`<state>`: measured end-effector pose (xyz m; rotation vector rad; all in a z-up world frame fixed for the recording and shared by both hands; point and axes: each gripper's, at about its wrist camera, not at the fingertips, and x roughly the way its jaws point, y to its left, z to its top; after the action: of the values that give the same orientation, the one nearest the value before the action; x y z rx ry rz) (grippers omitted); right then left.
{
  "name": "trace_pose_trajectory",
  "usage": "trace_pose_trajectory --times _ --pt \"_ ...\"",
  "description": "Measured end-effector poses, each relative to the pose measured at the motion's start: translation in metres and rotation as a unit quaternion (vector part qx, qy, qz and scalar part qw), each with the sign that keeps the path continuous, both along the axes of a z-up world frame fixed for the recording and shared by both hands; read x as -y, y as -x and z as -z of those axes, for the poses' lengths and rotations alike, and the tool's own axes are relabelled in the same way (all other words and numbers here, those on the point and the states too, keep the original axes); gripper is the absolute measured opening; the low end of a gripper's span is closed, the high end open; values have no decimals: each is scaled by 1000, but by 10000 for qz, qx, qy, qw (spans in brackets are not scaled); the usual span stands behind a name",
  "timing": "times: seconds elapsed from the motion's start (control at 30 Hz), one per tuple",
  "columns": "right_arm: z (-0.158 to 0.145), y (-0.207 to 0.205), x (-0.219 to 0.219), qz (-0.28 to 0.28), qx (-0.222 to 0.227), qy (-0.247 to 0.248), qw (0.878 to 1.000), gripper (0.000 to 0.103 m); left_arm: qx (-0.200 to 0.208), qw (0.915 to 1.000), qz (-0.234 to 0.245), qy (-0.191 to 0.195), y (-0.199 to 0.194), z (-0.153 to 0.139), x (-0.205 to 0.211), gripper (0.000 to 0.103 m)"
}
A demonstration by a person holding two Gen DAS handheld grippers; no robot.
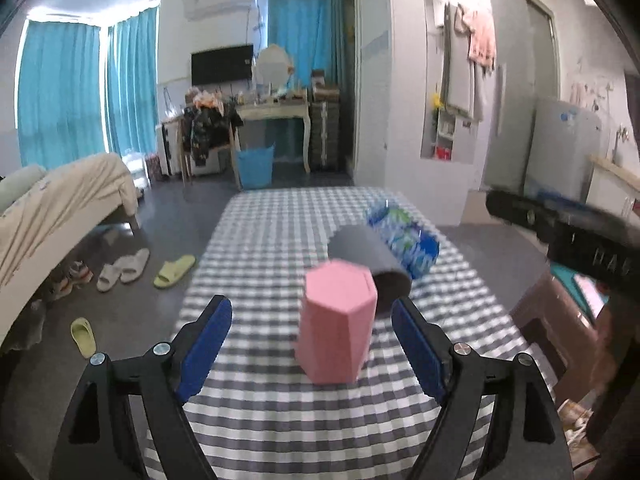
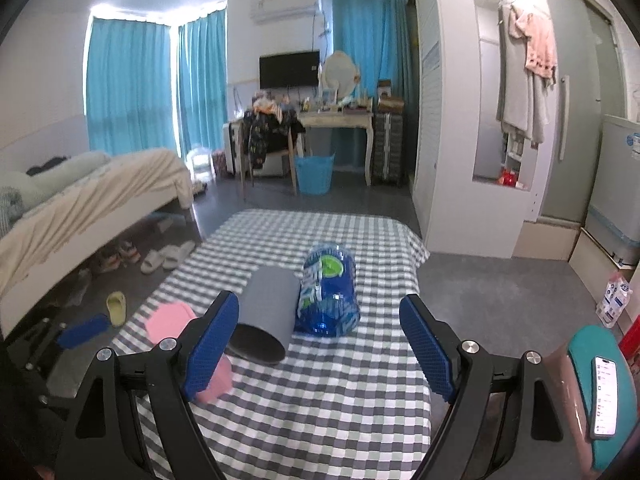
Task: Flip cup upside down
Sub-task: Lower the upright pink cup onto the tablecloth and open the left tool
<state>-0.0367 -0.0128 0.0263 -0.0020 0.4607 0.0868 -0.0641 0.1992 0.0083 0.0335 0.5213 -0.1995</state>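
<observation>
A pink hexagonal cup stands with its closed end up on the checked tablecloth, between and just beyond my left gripper's fingers. My left gripper is open and empty. A grey cup lies on its side behind the pink one, mouth toward me. In the right wrist view the grey cup lies just beyond my open, empty right gripper, near its left finger. The pink cup shows partly behind that finger. The right gripper's body shows at the right of the left wrist view.
A blue plastic-wrapped pack lies beside the grey cup, also in the right wrist view. A teal chair with a phone stands right of the table. Slippers lie on the floor at left, by a bed.
</observation>
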Motion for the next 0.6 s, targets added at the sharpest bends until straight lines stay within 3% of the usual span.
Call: trace_pose_trajectory --times 0.17,0.33,0.53,0.6 --pt "-14 25 -4 36 257 50 9997 83 467 9987 -85 202 19 -32 -15 85" --pt "-18 45 -11 -43 404 172 9990 86 784 9963 -195 306 30 -45 -24 85" --pt "3 61 -22 -150 368 232 9989 86 1046 9932 -247 450 38 -33 -40 85" --pt "19 63 -24 -151 291 216 9992 86 1088 9928 -363 349 38 -20 -46 92"
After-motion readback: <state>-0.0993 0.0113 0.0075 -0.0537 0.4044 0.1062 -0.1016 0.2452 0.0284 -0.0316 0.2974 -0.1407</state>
